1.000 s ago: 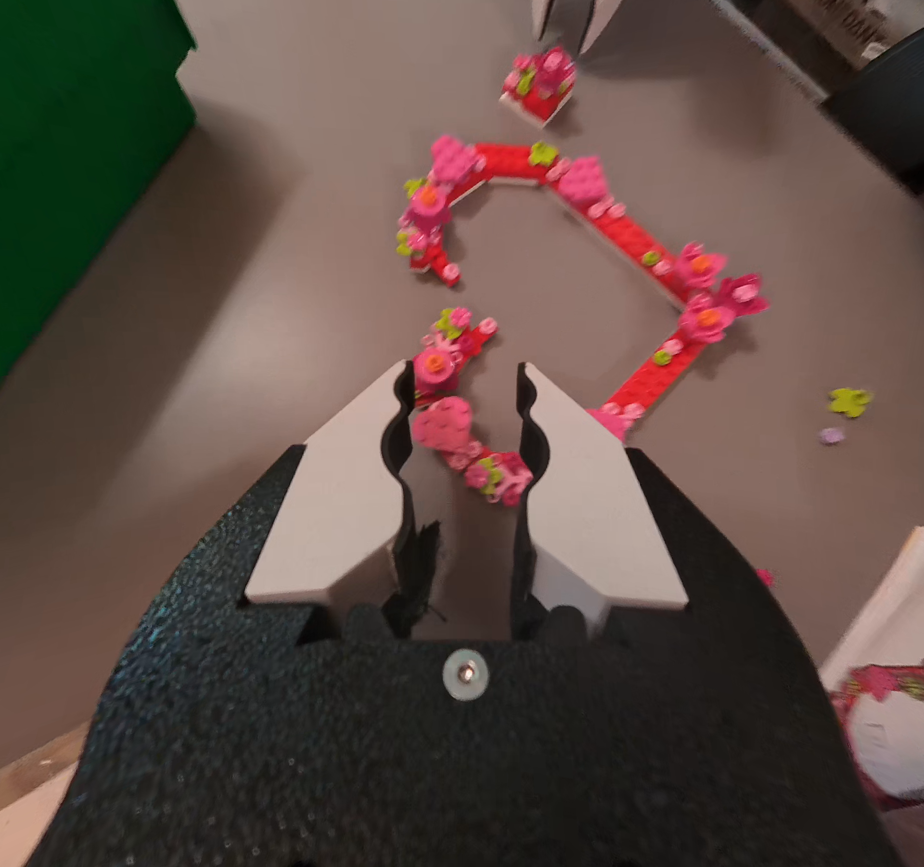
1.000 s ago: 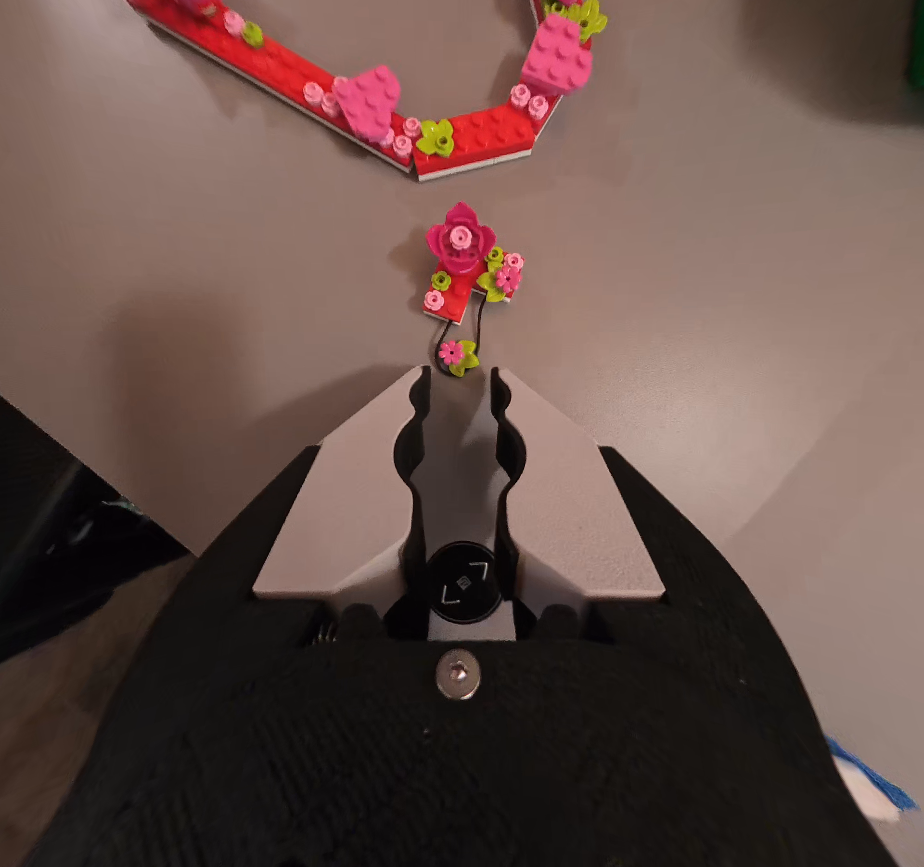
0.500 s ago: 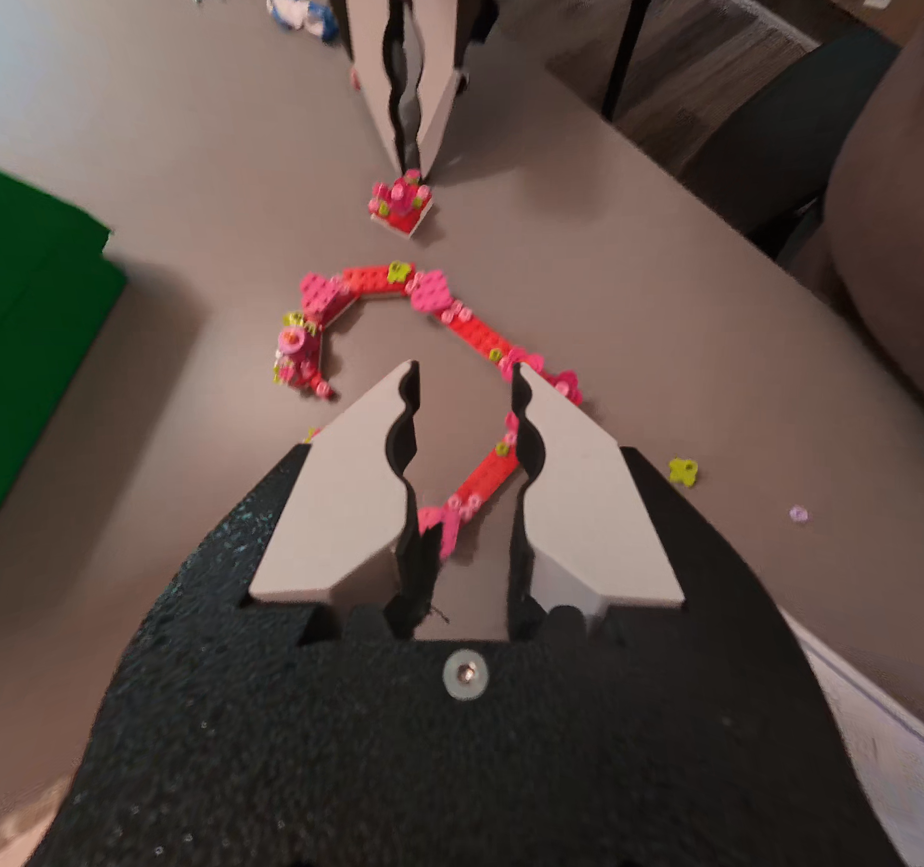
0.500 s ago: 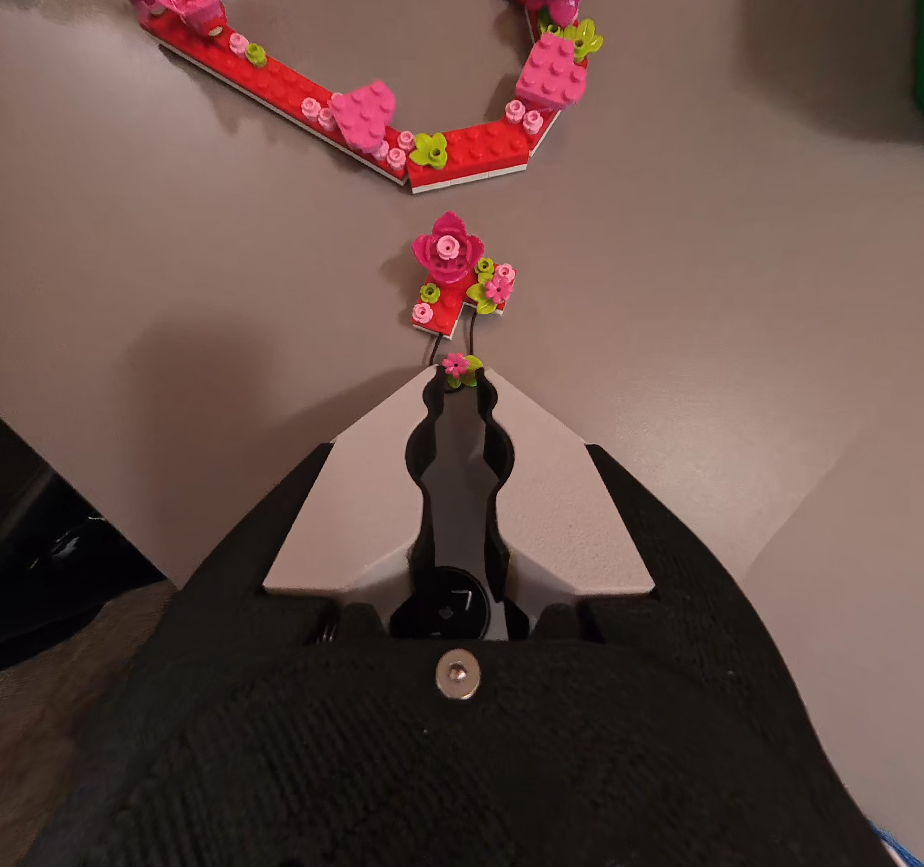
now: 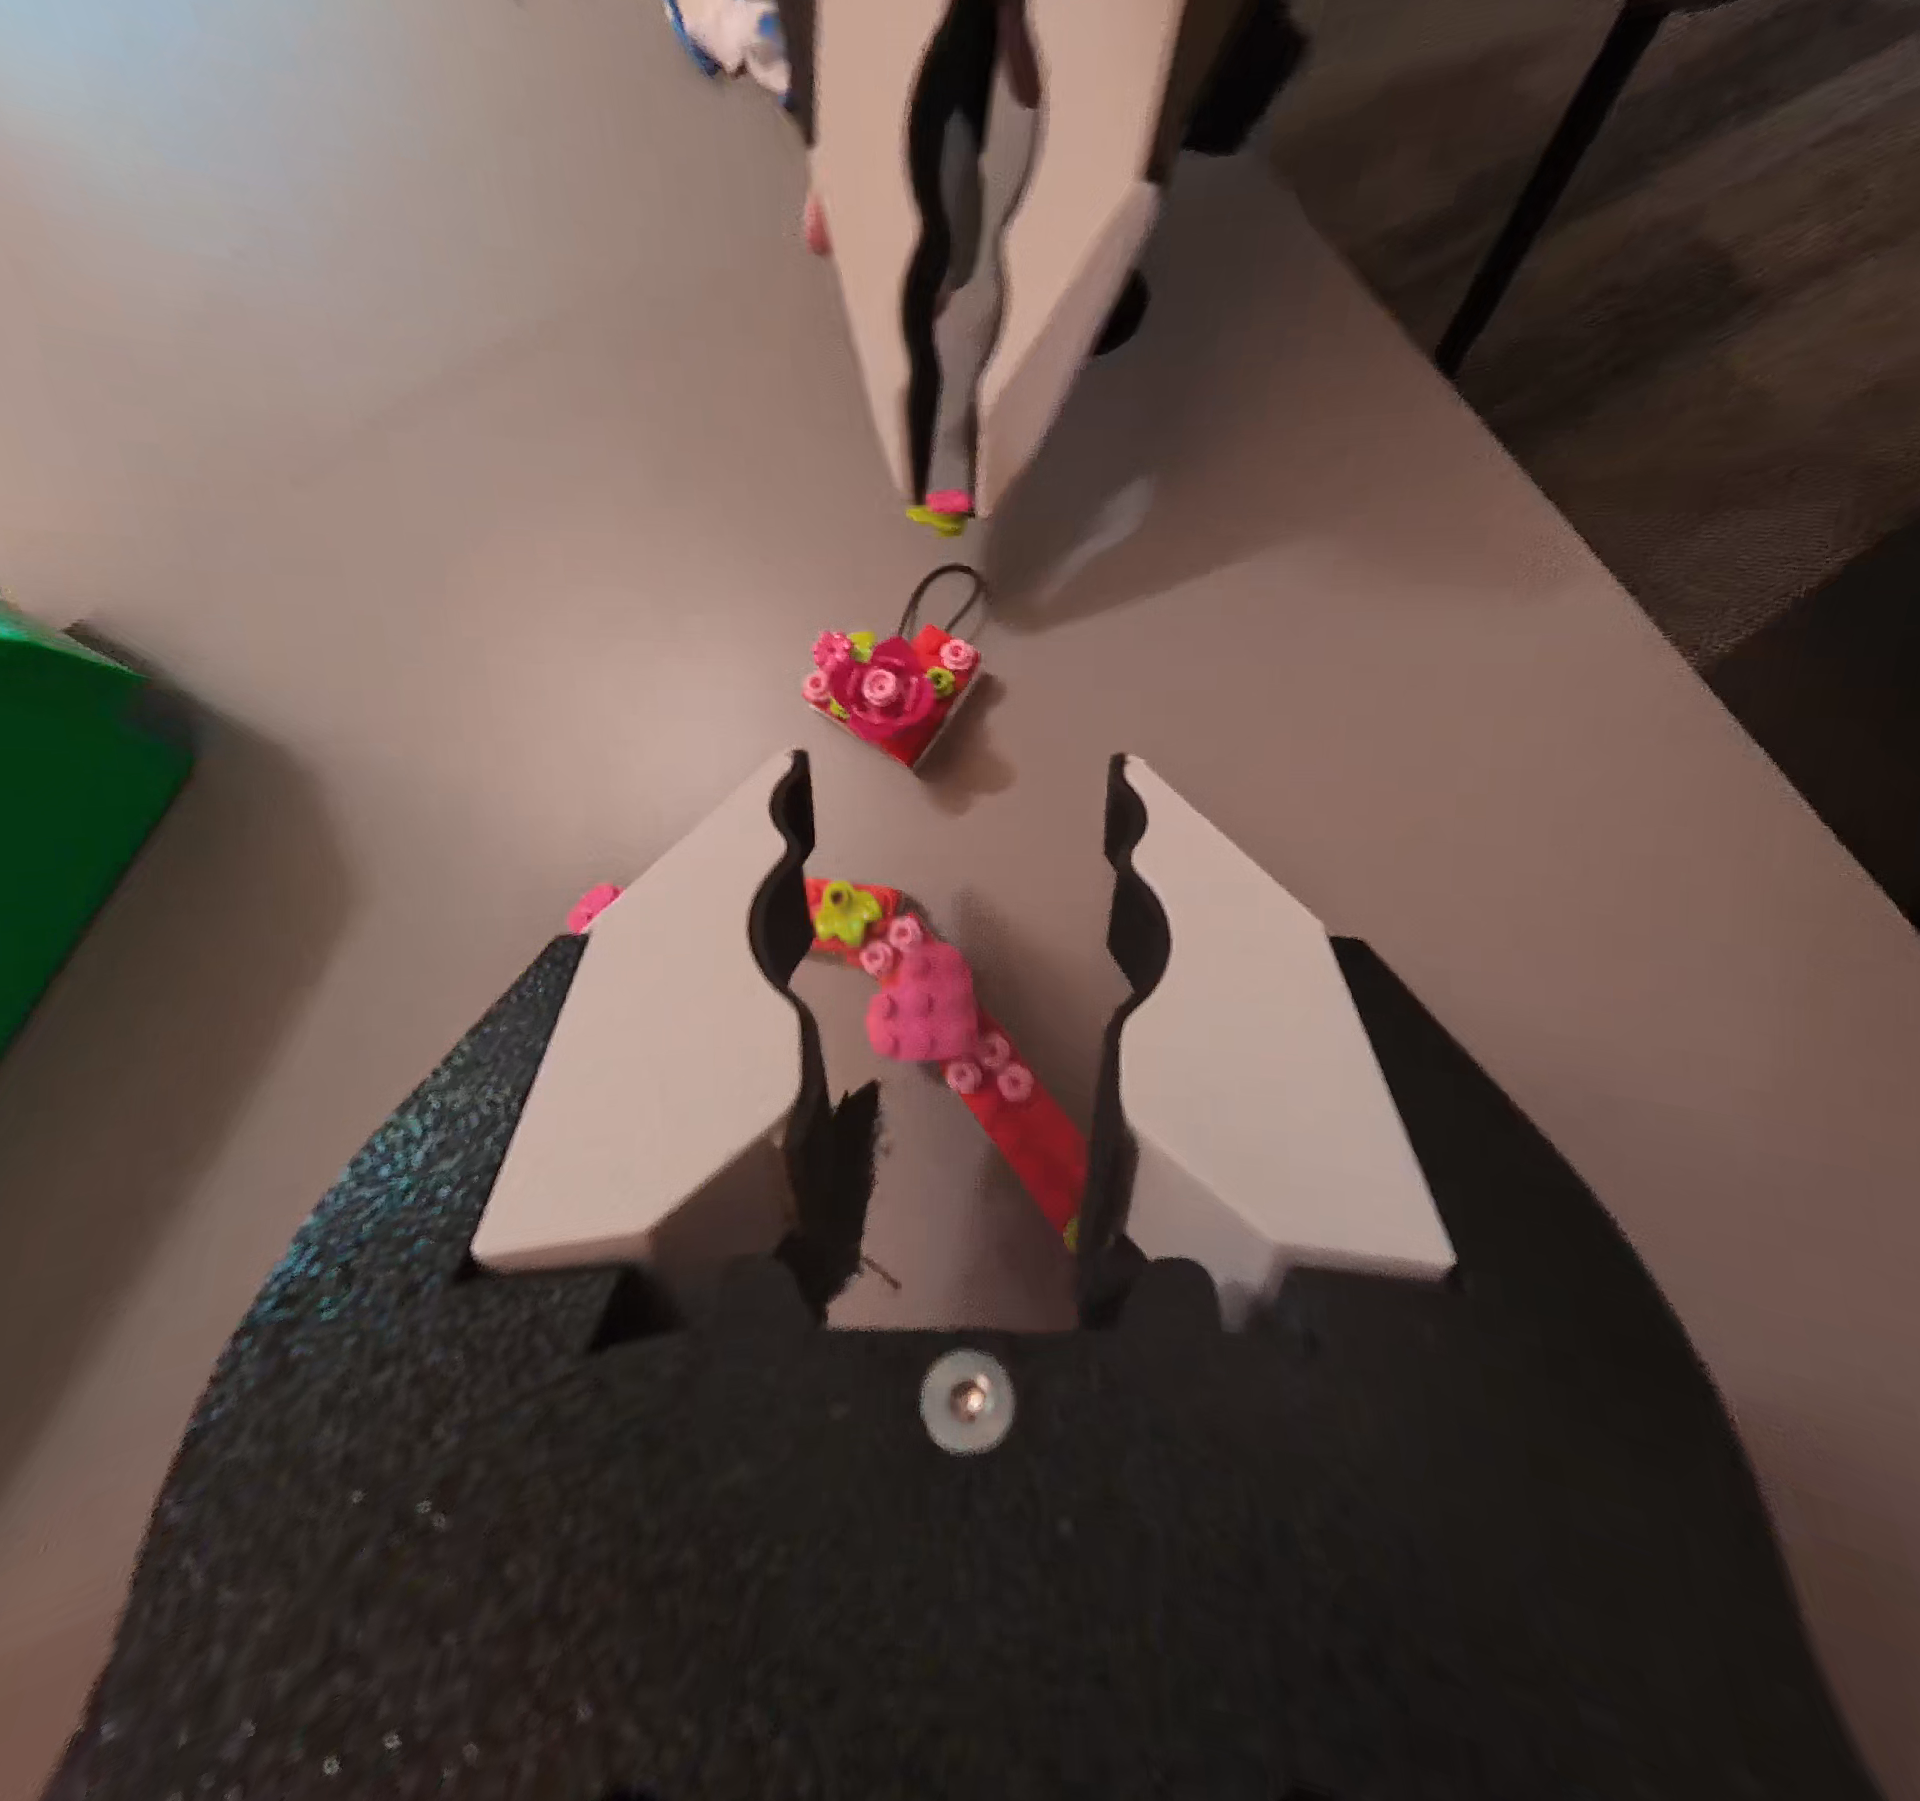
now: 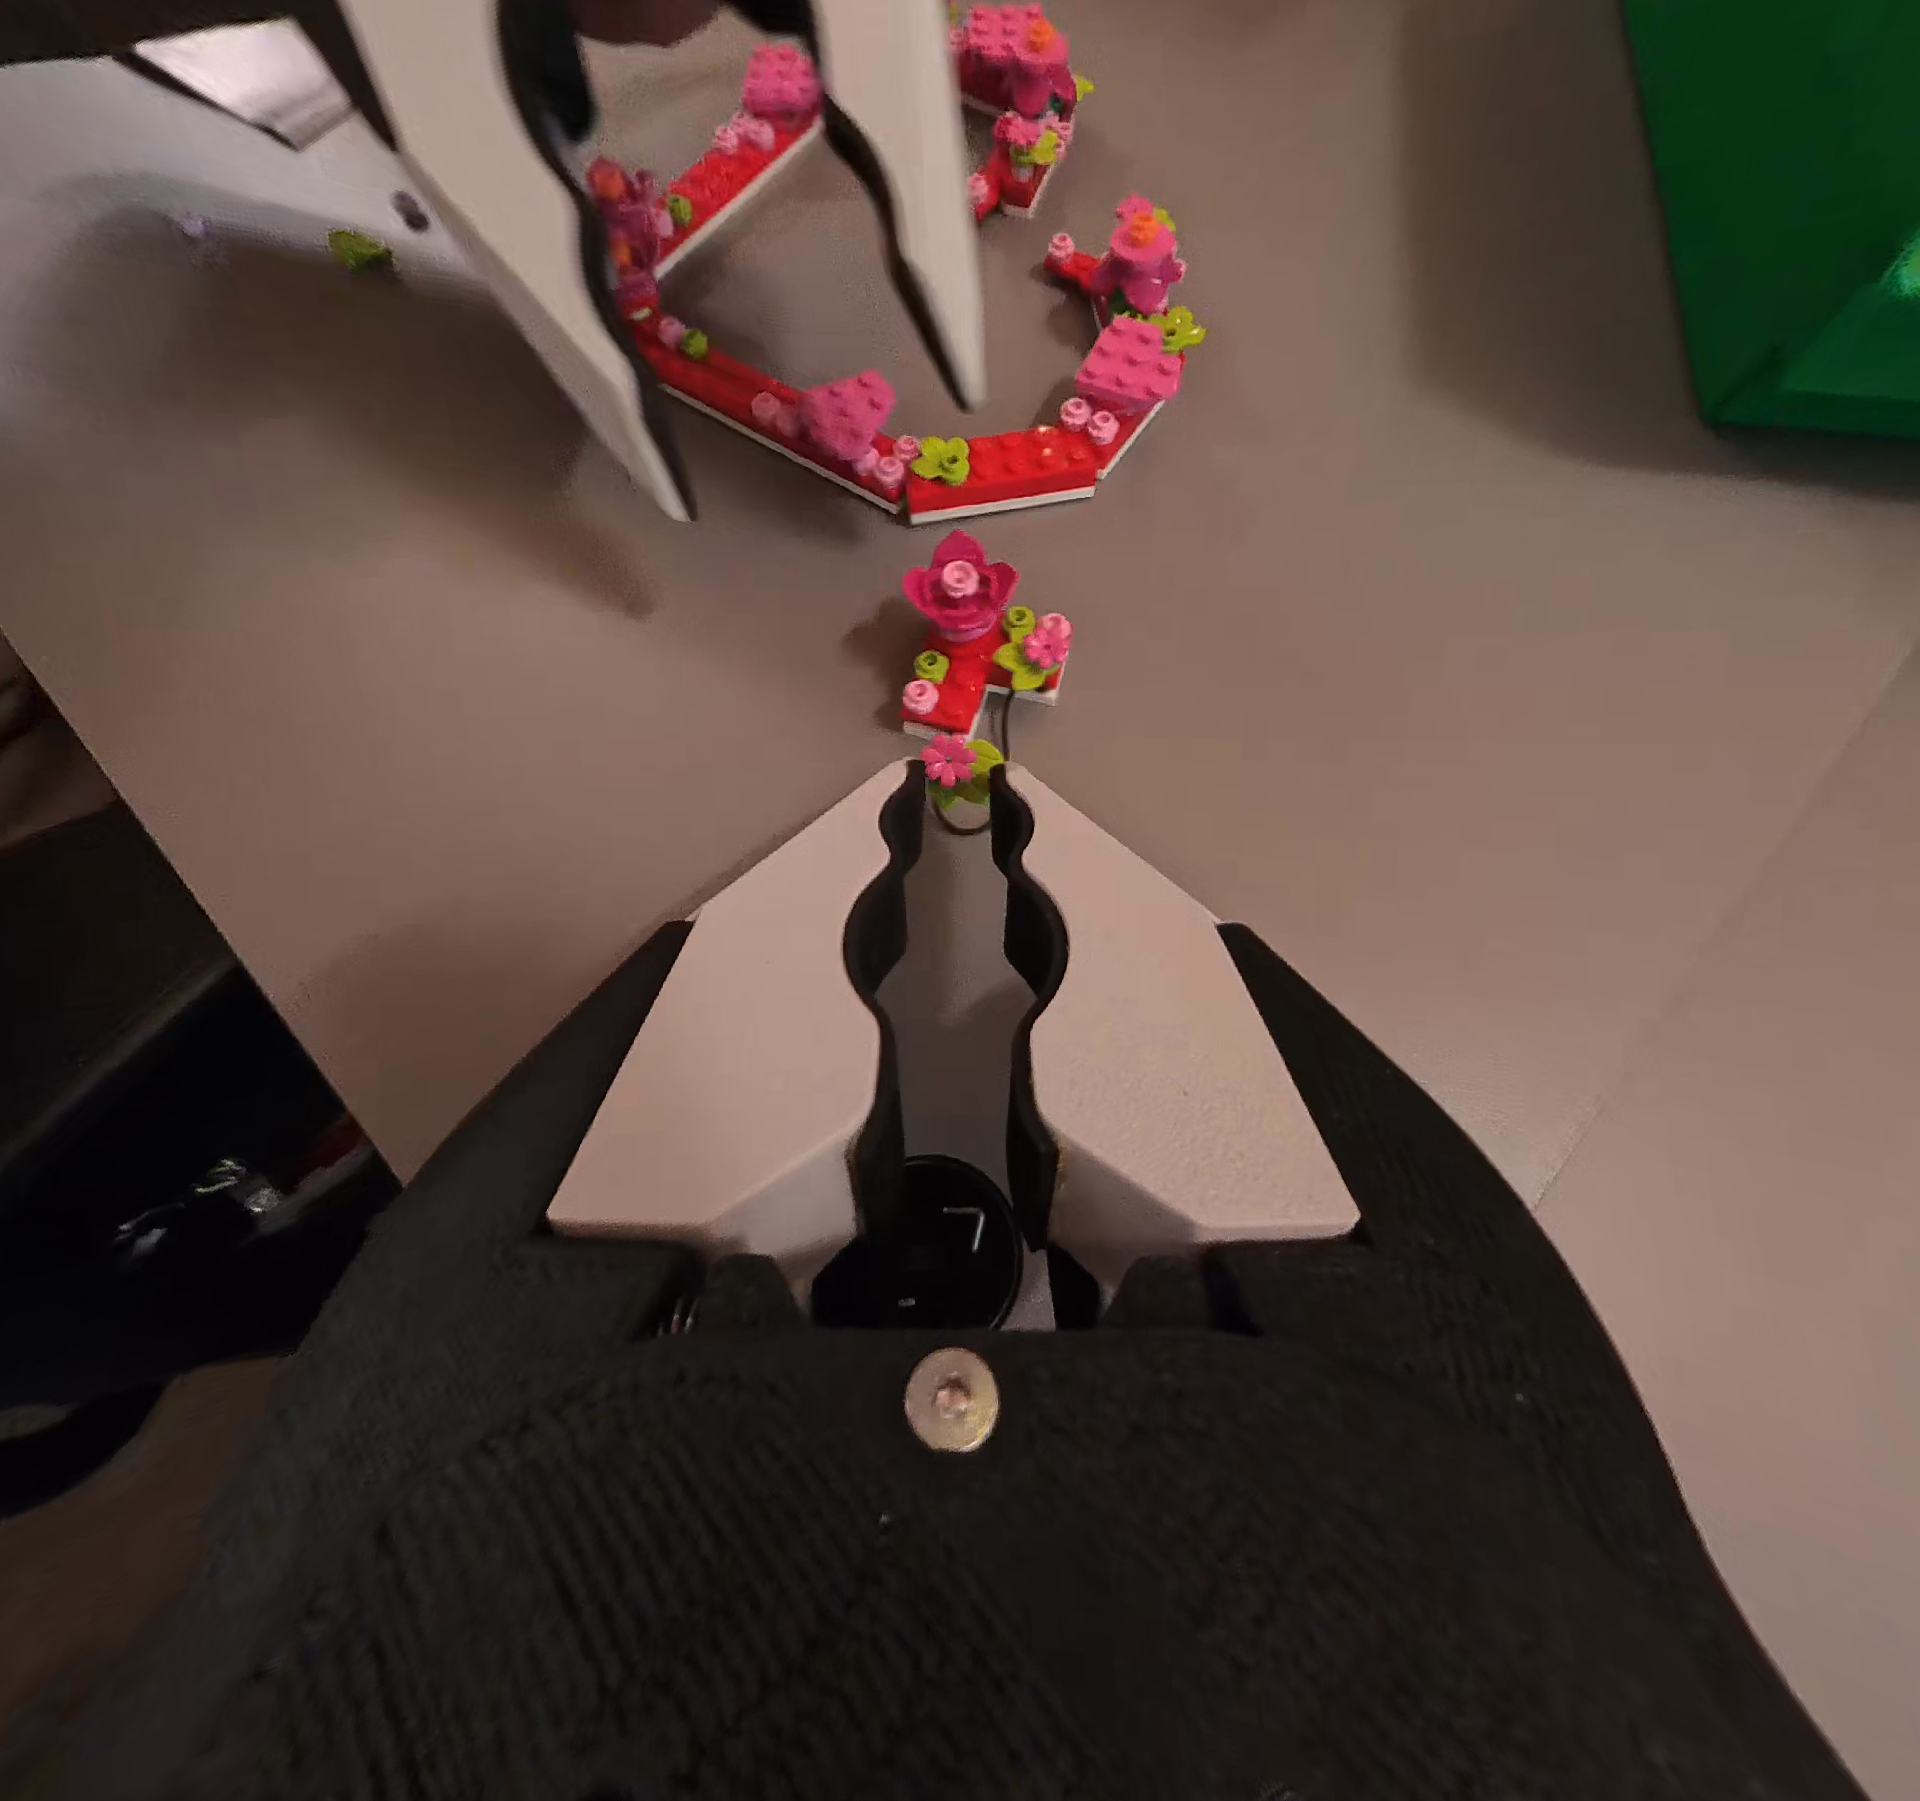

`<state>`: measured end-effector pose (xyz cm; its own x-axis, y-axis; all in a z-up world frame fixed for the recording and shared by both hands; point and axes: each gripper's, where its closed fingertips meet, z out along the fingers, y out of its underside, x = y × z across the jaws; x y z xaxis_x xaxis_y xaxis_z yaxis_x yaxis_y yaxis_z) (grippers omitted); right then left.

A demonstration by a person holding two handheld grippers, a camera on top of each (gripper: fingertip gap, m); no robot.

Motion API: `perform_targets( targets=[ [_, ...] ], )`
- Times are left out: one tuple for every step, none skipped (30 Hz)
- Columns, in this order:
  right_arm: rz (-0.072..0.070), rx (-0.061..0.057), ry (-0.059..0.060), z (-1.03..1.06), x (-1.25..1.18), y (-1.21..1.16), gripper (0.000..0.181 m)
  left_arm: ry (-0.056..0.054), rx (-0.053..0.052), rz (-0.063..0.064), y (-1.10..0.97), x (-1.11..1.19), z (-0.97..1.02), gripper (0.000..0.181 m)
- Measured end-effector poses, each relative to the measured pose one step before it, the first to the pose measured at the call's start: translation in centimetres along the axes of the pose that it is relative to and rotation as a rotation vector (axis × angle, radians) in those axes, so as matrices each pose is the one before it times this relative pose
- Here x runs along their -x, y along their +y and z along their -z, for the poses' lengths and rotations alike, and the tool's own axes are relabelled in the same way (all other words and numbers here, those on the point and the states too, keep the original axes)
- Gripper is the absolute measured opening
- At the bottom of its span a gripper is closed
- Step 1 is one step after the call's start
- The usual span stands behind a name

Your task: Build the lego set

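**Right tongs pinching flower piece; left tongs spread over frame**

The right tongs point(image 6: 954, 777) are closed down on a small pink flower with a green leaf point(image 6: 954, 764), held at the fingertips just above the grey tabletop point(image 6: 1455, 712); a thin black loop point(image 5: 943, 593) runs from that flower area to a small red block topped with a magenta rose point(image 6: 971, 645), which sits on the tabletop just beyond the tips; in the left wrist view the same right tongs point(image 5: 948, 494) point down from the far side, the flower point(image 5: 943, 508) at their tips.

The left tongs point(image 5: 954, 795) are spread wide and hold nothing; they hover over the curved red frame point(image 6: 997, 478), which carries pink heart bricks, pink studs and green leaves; the rose block point(image 5: 896, 697) lies just past their tips, between the two pairs of tongs.

A green box point(image 6: 1766, 151) stands at the right in the right wrist view; a loose green leaf piece point(image 6: 358, 250) lies far left.
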<state>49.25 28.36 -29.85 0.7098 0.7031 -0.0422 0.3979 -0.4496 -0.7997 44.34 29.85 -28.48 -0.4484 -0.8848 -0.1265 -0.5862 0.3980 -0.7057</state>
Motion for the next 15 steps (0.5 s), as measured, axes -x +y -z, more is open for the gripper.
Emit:
perform_targets(
  targets=[
    [0.0283, 0.0048, 0.0149, 0.053, 0.303, -0.002, 0.011, -0.0048, 0.0104, 0.0112, -0.069, 0.369, -0.599, 0.054],
    [0.0313, 0.0079, 0.0168, 0.041, 0.358, -0.026, 0.011, -0.0045, 0.008, 0.0088, -0.09, 0.352, -0.517, 0.053],
    [0.0315, 0.0096, 0.0188, 0.028, 0.361, -0.01, 0.01, 0.0009, 0.0139, 0.0107, 0.026, 0.267, -0.492, 0.052],
    [0.0294, 0.0095, 0.0213, 0.031, 0.311, 0.004, 0.011, 0.0082, 0.0178, 0.0106, 0.088, 0.126, -0.476, 0.05],
    [0.0246, 0.007, 0.0224, 0.025, 0.261, 0.0, 0.011, 0.0162, 0.0131, 0.004, 0.049, -0.06, -0.422, 0.05],
    [0.0194, 0.0037, 0.019, 0.02, 0.256, -0.006, 0.011, 0.0136, 0.0102, 0.0021, 0.012, -0.069, -0.368, 0.049],
    [0.0157, 0.0017, 0.0154, 0.024, 0.267, 0.012, 0.011, 0.0075, 0.0117, -0.0021, 0.032, -0.031, -0.304, 0.048],
    [0.0133, 0.0012, 0.0148, 0.018, 0.207, 0.047, 0.011, 0.0032, 0.0126, -0.0075, 0.064, -0.022, -0.241, 0.045],
    [0.0114, 0.0009, 0.012, 0.017, 0.178, 0.066, 0.011, 0.0003, 0.0122, -0.0093, 0.094, 0.003, -0.193, 0.042],
    [0.0099, -0.0004, 0.0074, 0.018, 0.177, 0.07, 0.011, -0.0012, 0.0122, -0.0093, 0.117, 0.005, -0.168, 0.038],
    [0.0092, -0.0025, 0.0084, 0.027, 0.098, 0.022, 0.01, -0.001, 0.0119, -0.0111, 0.126, 0.012, -0.143, 0.034],
    [0.008, -0.0045, 0.0085, 0.015, 0.019, -0.008, 0.011, -0.0031, 0.0073, -0.0153, 0.078, -0.004, -0.1, 0.03],
    [0.0057, -0.0061, 0.0016, 0.014, 0.059, -0.053, 0.011, -0.0116, -0.0011, -0.0209, -0.054, 0.104, -0.031, 0.026],
    [0.0029, -0.0044, -0.0034, -0.019, 0.08, -0.043, 0.011, -0.0078, 0.0023, -0.0266, 0.005, 0.023, 0.005, 0.022],
    [0.0034, 0.0015, -0.0048, -0.004, 0.069, 0.028, 0.011, -0.0024, 0.0031, -0.0274, 0.025, -0.084, 0.03, 0.021]
  ],
)
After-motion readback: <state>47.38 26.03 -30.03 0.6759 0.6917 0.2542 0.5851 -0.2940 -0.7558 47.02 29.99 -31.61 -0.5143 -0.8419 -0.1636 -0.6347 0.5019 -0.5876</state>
